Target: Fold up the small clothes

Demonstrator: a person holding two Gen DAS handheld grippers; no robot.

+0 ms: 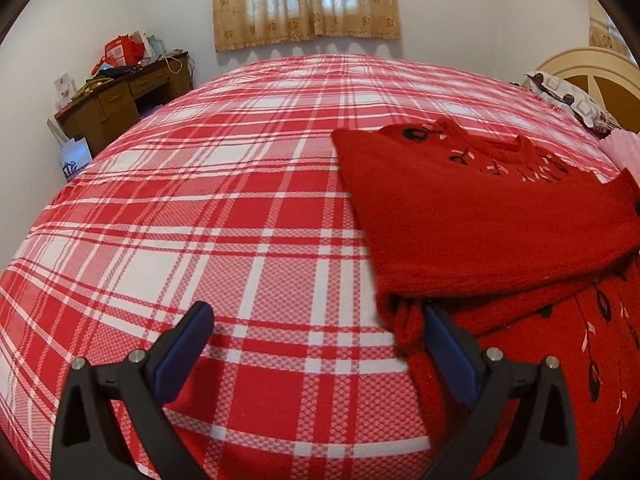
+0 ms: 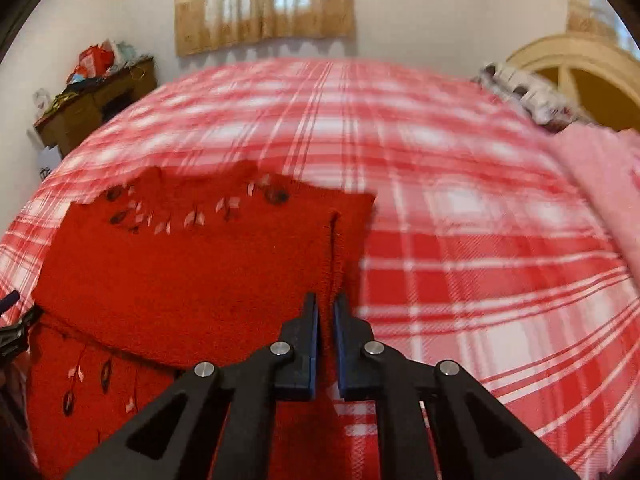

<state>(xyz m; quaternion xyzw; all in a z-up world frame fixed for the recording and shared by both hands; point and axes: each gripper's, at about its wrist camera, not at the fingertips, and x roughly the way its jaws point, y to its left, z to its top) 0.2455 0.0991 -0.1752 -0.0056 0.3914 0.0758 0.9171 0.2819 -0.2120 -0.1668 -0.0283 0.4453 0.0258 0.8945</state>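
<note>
A red knitted sweater (image 1: 472,220) with dark embroidered leaves lies partly folded on the bed, at the right in the left wrist view. My left gripper (image 1: 316,316) is open over the bedsheet, its right finger (image 1: 448,352) against the sweater's left folded edge. In the right wrist view the sweater (image 2: 180,272) fills the left. My right gripper (image 2: 325,308) is shut on the sweater's right edge, a strip of red fabric pinched between the blue pads.
The bed has a red and white plaid sheet (image 1: 200,220). A pink cloth (image 2: 604,176) and a patterned pillow (image 1: 568,100) lie by the cream headboard (image 1: 600,68). A cluttered wooden desk (image 1: 120,96) stands at the far left below a curtained window.
</note>
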